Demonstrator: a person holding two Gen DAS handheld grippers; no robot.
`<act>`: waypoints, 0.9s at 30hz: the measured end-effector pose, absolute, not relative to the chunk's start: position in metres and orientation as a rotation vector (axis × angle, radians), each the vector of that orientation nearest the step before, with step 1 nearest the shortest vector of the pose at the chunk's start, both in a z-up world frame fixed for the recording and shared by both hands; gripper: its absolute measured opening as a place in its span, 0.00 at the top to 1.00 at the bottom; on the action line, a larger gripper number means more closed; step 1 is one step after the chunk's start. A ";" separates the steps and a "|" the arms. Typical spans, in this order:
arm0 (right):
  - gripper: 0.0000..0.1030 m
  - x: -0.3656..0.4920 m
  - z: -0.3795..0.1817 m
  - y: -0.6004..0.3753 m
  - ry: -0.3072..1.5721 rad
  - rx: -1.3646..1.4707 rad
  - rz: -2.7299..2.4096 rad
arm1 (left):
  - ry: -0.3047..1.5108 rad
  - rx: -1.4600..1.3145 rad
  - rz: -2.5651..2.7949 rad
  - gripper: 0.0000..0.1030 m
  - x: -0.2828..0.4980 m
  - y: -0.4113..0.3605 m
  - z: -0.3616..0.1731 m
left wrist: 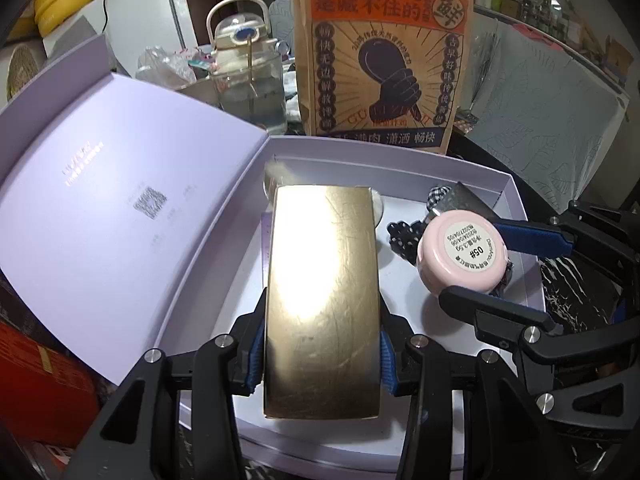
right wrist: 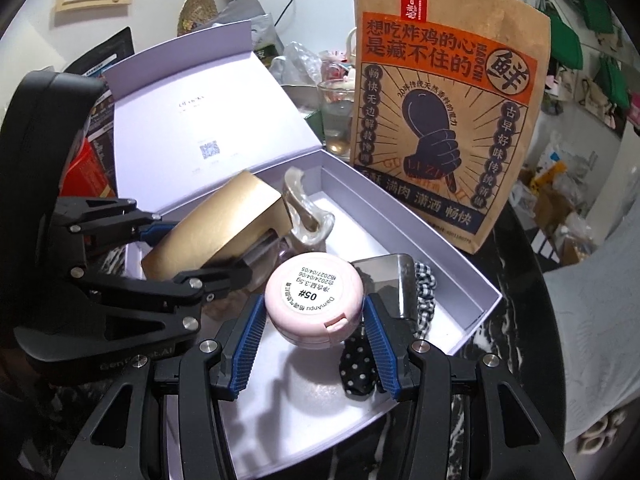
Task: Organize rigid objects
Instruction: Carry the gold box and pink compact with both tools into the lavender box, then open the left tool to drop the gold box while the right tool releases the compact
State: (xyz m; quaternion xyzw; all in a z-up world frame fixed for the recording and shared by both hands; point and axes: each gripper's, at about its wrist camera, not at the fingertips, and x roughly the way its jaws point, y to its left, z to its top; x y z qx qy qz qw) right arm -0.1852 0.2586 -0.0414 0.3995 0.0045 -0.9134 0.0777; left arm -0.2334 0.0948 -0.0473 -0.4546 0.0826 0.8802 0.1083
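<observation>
An open lavender box (left wrist: 516, 196) (right wrist: 486, 288) lies on the dark table with its lid (left wrist: 120, 184) (right wrist: 192, 112) folded back to the left. My left gripper (left wrist: 322, 344) (right wrist: 192, 256) is shut on a gold rectangular box (left wrist: 324, 300) (right wrist: 216, 228) and holds it over the lavender box's left half. My right gripper (right wrist: 316, 320) (left wrist: 476, 256) is shut on a round pink compact (right wrist: 316, 300) (left wrist: 462, 258), label side up, above the box's right part. A polka-dot fabric piece (right wrist: 358, 364), a checked fabric piece (right wrist: 426, 292) and a metal case (right wrist: 394, 280) lie in the box under it.
A printed brown paper bag (left wrist: 380, 52) (right wrist: 448, 112) stands just behind the box. A glass kettle (left wrist: 248, 76) and a glass (right wrist: 336, 120) stand behind it to the left. A pearly hair claw (right wrist: 308, 208) lies in the box's far part. A red carton (left wrist: 44, 384) sits left.
</observation>
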 end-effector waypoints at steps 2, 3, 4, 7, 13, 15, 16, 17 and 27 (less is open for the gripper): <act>0.51 -0.185 -0.042 0.258 0.030 1.194 -2.740 | 0.223 -1.356 2.578 0.57 -0.235 0.093 -0.050; 0.51 -0.185 -0.043 0.257 0.035 1.197 -2.742 | 0.213 -1.356 2.577 0.57 -0.236 0.092 -0.051; 0.51 -0.186 -0.043 0.257 0.038 1.199 -2.741 | 0.216 -1.354 2.579 0.57 -0.236 0.092 -0.051; 0.51 -0.187 -0.045 0.257 0.043 1.206 -2.740 | 0.214 -1.351 2.579 0.57 -0.235 0.092 -0.051; 0.51 -0.188 -0.045 0.256 0.028 1.220 -2.737 | 0.206 -1.362 2.600 0.57 -0.235 0.091 -0.049; 0.51 -0.187 -0.045 0.257 0.024 1.228 -2.737 | 0.212 -1.366 2.604 0.57 -0.236 0.092 -0.049; 0.51 -0.187 -0.044 0.257 0.019 1.236 -2.737 | 0.219 -1.367 2.608 0.57 -0.236 0.092 -0.049; 0.51 -0.187 -0.044 0.258 0.016 1.246 -2.736 | 0.226 -1.370 2.613 0.57 -0.236 0.092 -0.048; 0.34 -0.181 -0.035 0.263 -0.014 1.245 -2.780 | 0.220 -1.368 2.647 0.57 -0.226 0.085 -0.039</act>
